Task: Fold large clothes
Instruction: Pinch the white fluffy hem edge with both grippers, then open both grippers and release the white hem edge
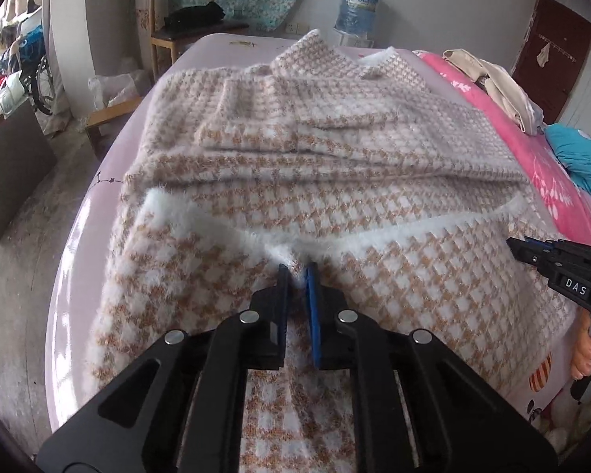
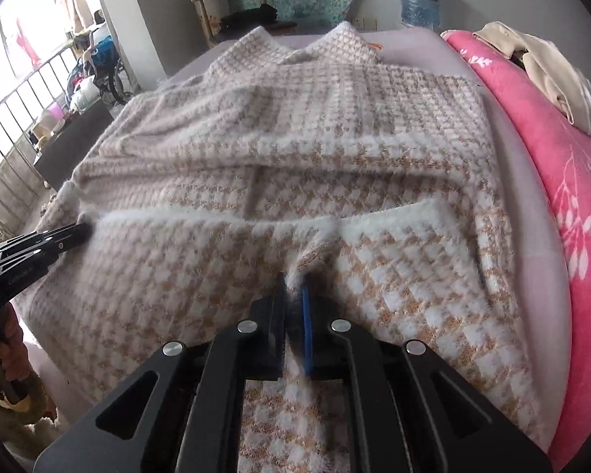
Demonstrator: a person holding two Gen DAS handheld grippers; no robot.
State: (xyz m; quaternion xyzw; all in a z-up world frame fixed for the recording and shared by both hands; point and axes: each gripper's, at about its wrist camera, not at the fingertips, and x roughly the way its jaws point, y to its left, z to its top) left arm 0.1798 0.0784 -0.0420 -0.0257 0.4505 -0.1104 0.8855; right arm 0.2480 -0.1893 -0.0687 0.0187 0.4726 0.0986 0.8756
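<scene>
The left gripper (image 1: 296,272) has its jaws clenched on a pinch of the fuzzy white hem of the tan-and-white houndstooth knit garment (image 1: 335,149), and the right gripper (image 2: 295,282) is clenched the same way on the hem further along. Holding the bottom edge at two spaced points lets the whole width travel together, so the lower panel can be laid over the body without sagging in the middle, I judge.

Just ahead of both jaws the white hem runs crosswise, already doubled back onto the garment's body. Beyond it lie the folded-in sleeves, and farthest off the collar. The garment rests spread on the pale lilac bed (image 1: 110,165).

Outboard of the left jaws the bed's rounded edge drops to bare floor, so little cloth margin remains there. Outboard of the right jaws a pink floral blanket (image 2: 563,165) with beige clothes (image 2: 547,67) piled on it hems in that side. Ahead, past the collar, a strip of bare bed stays free before the wooden chair (image 1: 177,12) and the blue water bottle (image 1: 356,6).
</scene>
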